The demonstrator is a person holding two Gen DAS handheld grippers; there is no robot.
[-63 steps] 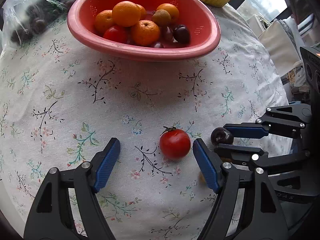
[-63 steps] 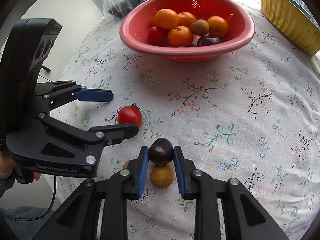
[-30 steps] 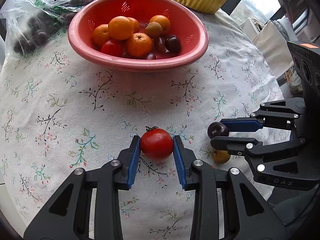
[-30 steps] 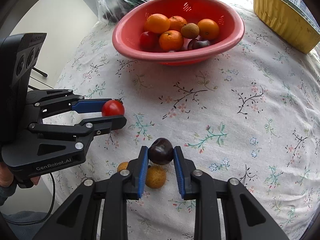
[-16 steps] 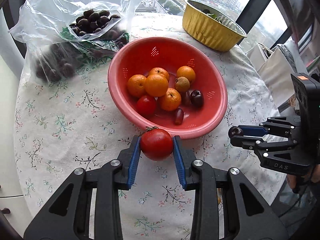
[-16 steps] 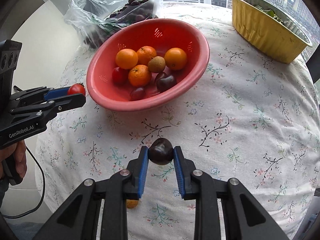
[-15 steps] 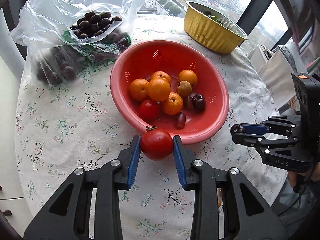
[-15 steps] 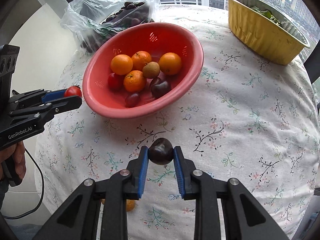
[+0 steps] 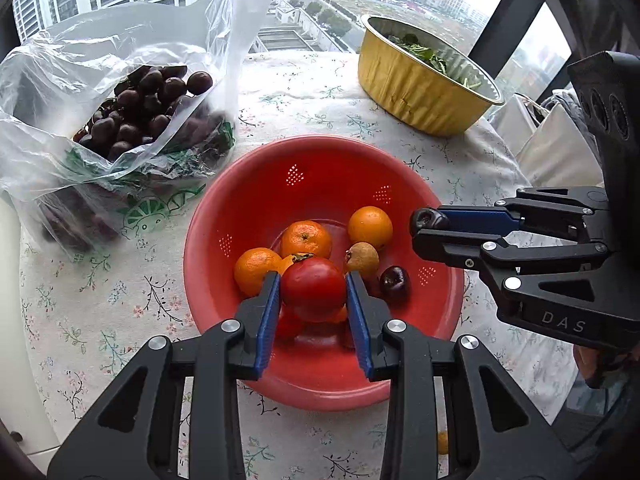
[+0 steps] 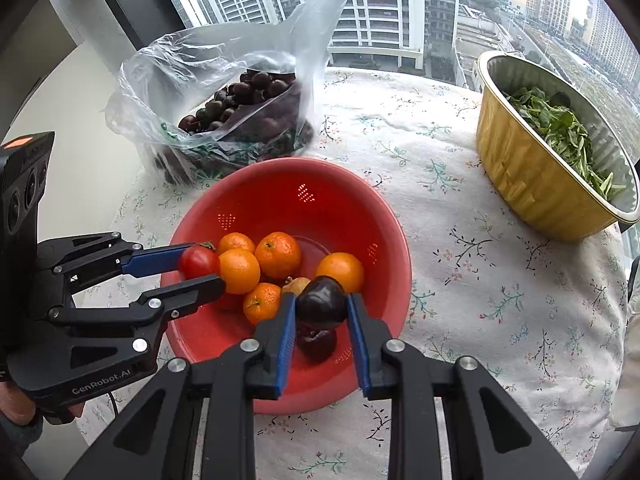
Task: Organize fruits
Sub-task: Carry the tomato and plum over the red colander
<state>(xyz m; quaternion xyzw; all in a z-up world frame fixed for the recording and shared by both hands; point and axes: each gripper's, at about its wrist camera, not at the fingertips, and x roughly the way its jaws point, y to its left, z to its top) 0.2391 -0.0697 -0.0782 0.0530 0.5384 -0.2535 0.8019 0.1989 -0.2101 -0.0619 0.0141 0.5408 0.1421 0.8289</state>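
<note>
1. Tomato [image 9: 313,288], red with a dried green stalk, pinched between blue pads [image 9: 269,312] of left gripper [image 9: 313,300]; jaws nearly closed, pressing on both sides of the fruit.
2. Held in the air above red colander bowl [image 9: 256,188], over the near half of its hollow.
3. Dark plum [image 10: 323,302] clamped in right gripper [image 10: 322,312], jaws drawn in tight against it, likewise hanging over the bowl's near side.
4. Same two grips seen crosswise: tomato [image 10: 199,261] at the tip of the left gripper [image 10: 196,270] in the right wrist view, plum [image 9: 428,218] at the tip of the right gripper [image 9: 430,228] in the left wrist view.
5. Inside the bowl: several oranges [image 9: 305,239], a brownish small fruit [image 9: 362,258], a dark plum [image 9: 394,280] lying near the right wall, and another red tomato partly hidden under the held one.
6. Behind the bowl on the left, clear plastic bag [image 9: 132,80] of dark cherries, touching or just beside the rim; cannot tell which.
7. Behind on the right, well apart, gold foil tray [image 10: 532,168] filled with green leaves.
8. All standing on table [image 10: 500,280] under a white floral cloth; small orange fruit [image 9: 442,442] on the cloth at the near edge, mostly hidden by the left gripper.
9. Fingers of a hand [image 10: 16,404] wrapped around the left gripper's handle at the frame edge.
</note>
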